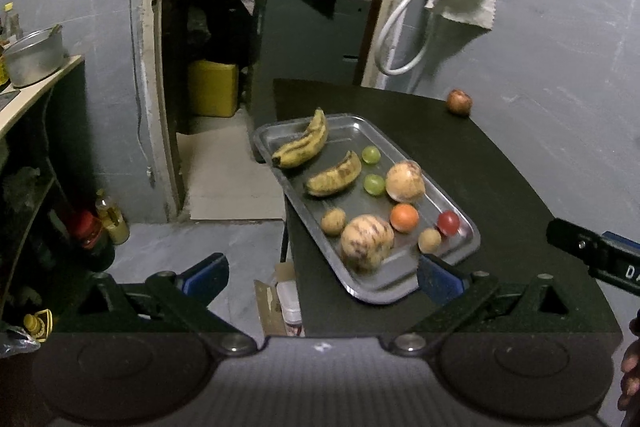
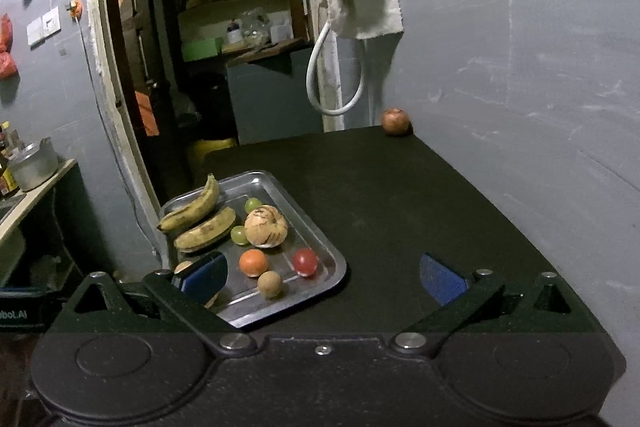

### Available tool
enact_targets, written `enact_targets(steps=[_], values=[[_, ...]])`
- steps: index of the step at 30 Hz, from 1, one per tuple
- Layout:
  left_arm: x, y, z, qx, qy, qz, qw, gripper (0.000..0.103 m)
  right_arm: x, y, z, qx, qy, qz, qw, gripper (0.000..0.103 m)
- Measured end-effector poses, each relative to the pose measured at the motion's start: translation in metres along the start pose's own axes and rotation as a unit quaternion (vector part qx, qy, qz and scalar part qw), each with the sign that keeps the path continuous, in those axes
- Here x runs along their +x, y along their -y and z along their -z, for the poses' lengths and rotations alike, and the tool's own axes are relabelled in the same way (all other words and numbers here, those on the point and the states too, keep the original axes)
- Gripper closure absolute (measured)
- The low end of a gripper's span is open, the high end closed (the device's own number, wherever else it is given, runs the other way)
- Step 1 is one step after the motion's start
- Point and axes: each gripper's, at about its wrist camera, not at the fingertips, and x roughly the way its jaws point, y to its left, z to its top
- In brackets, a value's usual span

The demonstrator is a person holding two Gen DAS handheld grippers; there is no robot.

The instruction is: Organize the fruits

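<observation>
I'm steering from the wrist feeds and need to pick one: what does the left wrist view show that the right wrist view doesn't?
Only the left wrist view shows both pale striped round fruits whole, the nearer one unobstructed, plus the right gripper's body entering at its edge.

Only the right wrist view shows the bare dark tabletop right of the tray.

Both show the metal tray, two bananas, and the reddish-brown round fruit alone at the table's far edge.

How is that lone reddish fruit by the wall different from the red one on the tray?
The lone fruit sits on the bare table at its far corner by the wall; the red fruit lies in the metal tray among other fruit. The lone one is dull reddish-brown, the tray one bright, glossy red. The lone one looks somewhat bigger, though the fisheye makes that uncertain. Both are round, and neither gripper touches them.
</observation>
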Motion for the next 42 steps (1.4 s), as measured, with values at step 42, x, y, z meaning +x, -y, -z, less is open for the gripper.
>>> enact_targets(steps=[42], values=[[-0.027,0.046,0.064,0.005,0.000,-0.021,0.9998,0.001,-0.042,0.069,0.035,-0.069,-0.047,-0.042,0.996,0.001]])
